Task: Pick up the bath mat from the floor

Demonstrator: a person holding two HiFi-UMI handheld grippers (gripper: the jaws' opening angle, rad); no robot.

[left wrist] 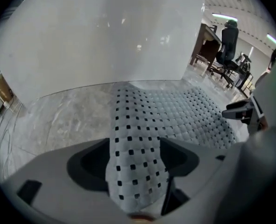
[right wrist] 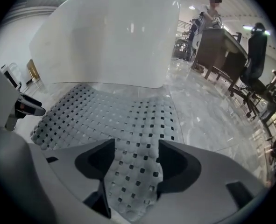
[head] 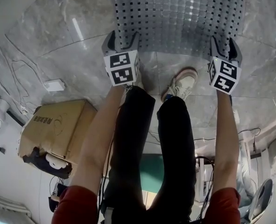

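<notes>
A grey bath mat [head: 175, 17] with rows of small square holes lies on the marble floor, against a white tub [left wrist: 105, 36]. My left gripper [head: 122, 37] is at the mat's near left corner, and my right gripper [head: 225, 43] is at its near right corner. In the left gripper view a raised fold of the mat [left wrist: 135, 171] runs between the spread jaws. In the right gripper view the mat's edge [right wrist: 133, 181] likewise lies between jaws that stand apart. Both grippers are open, with the mat between the fingers but not pinched.
The person's legs and shoes [head: 182, 85] stand just behind the mat. A cardboard box [head: 53, 127] sits at the left, with a white power strip [head: 53, 85] and cables beside it. A desk [right wrist: 217, 45] and office chairs [left wrist: 226, 45] stand to the right of the tub.
</notes>
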